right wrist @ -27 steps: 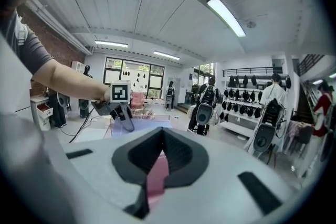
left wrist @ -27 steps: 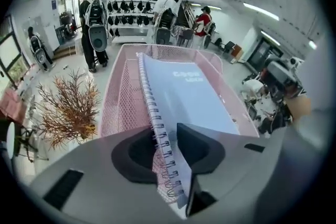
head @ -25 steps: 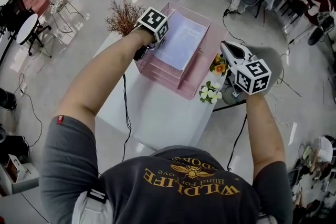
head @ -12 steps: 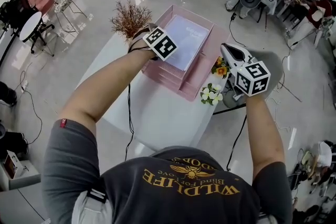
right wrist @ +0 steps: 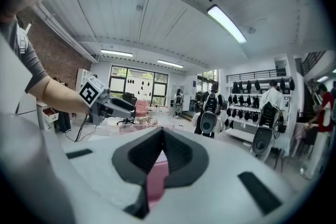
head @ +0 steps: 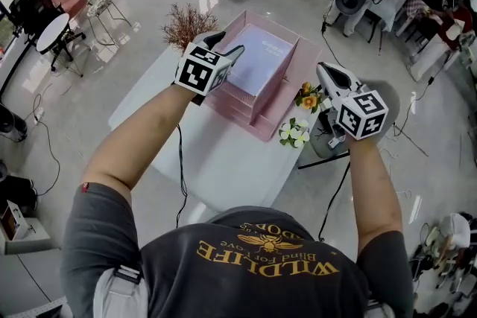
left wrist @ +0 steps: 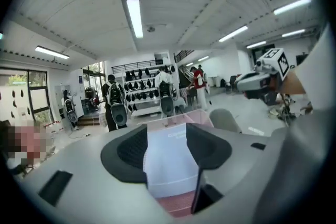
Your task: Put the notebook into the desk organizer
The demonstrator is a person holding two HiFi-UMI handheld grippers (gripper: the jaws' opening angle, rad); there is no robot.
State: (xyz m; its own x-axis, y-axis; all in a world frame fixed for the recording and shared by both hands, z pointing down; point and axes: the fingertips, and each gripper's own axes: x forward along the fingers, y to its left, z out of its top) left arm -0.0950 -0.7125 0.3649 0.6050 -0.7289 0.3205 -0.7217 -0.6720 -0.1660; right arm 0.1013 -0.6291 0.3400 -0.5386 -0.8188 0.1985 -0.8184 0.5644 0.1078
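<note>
Now, left jaws: the left gripper [left wrist: 167, 134] has its two pads apart at a middling width. They have just been closing part of the way, and nothing is pressed between them.
Seen through that gap: one pale lilac notebook [head: 258, 58], lying flat beyond the pads and not touching them.
Right jaws: the right gripper [right wrist: 161, 131] has its two pads meeting at the tips and holds nothing. A strip of pink shows through the slit beneath them.
Notebook's place: it lies in the top tier of the desk organizer [head: 297, 67], inside the rim.
Organizer: one, pink and stepped, standing at the far end of the table [head: 216, 160].
Left gripper's place: it is over the organizer's left edge in the head view, just beside the notebook.
Right gripper's place: it is off the table's right side, near the flowers and well apart from the notebook.
Marker cubes: two, one on the left gripper [head: 200, 71] and one on the right [head: 363, 114].
Flowers: two small bunches by the organizer's right side, one orange bunch [head: 308, 94] and one white bunch [head: 293, 132].
Dried sprig: one brown dried sprig [head: 186, 24], at the table's far left corner beside the organizer.
Table: one, white and rectangular.
</note>
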